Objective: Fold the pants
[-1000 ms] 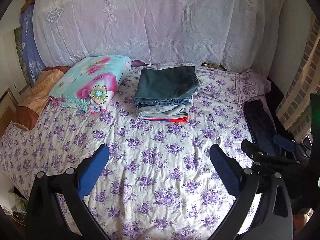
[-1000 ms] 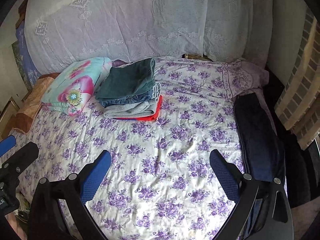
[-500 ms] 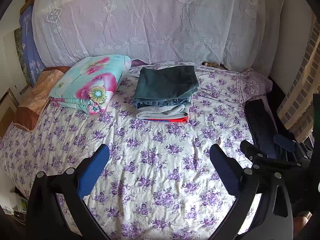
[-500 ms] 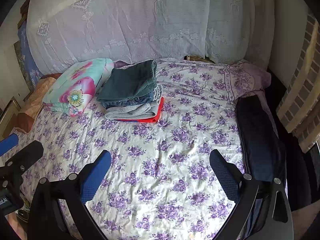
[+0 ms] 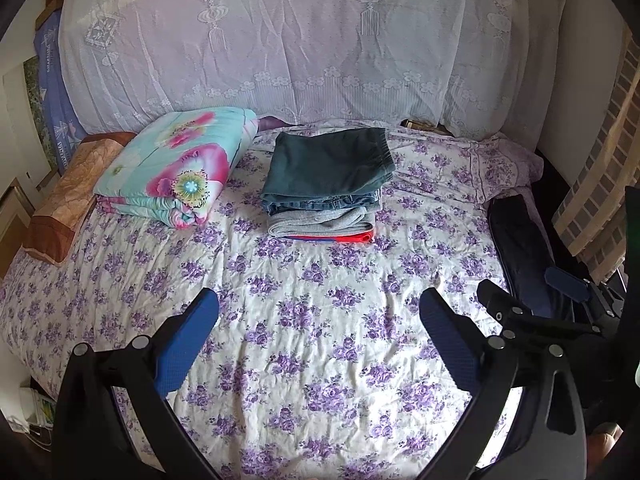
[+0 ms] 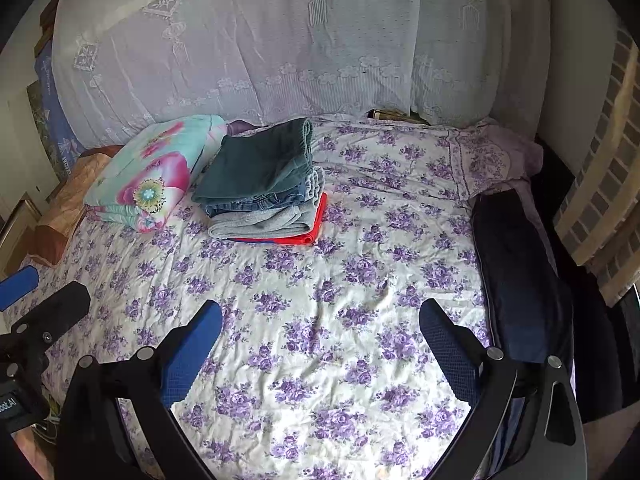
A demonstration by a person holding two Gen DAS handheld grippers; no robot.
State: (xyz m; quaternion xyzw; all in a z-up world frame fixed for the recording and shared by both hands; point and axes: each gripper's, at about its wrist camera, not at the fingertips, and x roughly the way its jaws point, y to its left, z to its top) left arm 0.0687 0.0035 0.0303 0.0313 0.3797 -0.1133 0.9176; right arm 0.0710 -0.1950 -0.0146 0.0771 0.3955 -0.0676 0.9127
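Observation:
A pair of dark navy pants (image 6: 516,272) lies stretched along the right edge of the bed; it also shows in the left wrist view (image 5: 516,248). A stack of folded pants (image 5: 328,184) sits at the back middle of the bed, dark green on top, and shows in the right wrist view (image 6: 264,184). My left gripper (image 5: 320,320) is open and empty above the floral sheet. My right gripper (image 6: 320,324) is open and empty, just left of the navy pants. Neither gripper touches any garment.
The bed (image 5: 312,320) has a purple floral sheet. A folded turquoise flowered quilt (image 5: 180,172) and a brown pillow (image 5: 60,212) lie at the back left. A lace-covered headboard (image 5: 300,40) stands behind. A brick-pattern curtain (image 6: 600,200) hangs at the right.
Both grippers have drifted slightly; the right wrist view has shifted a little so the stack and navy pants sit lower. Both stay open and empty.

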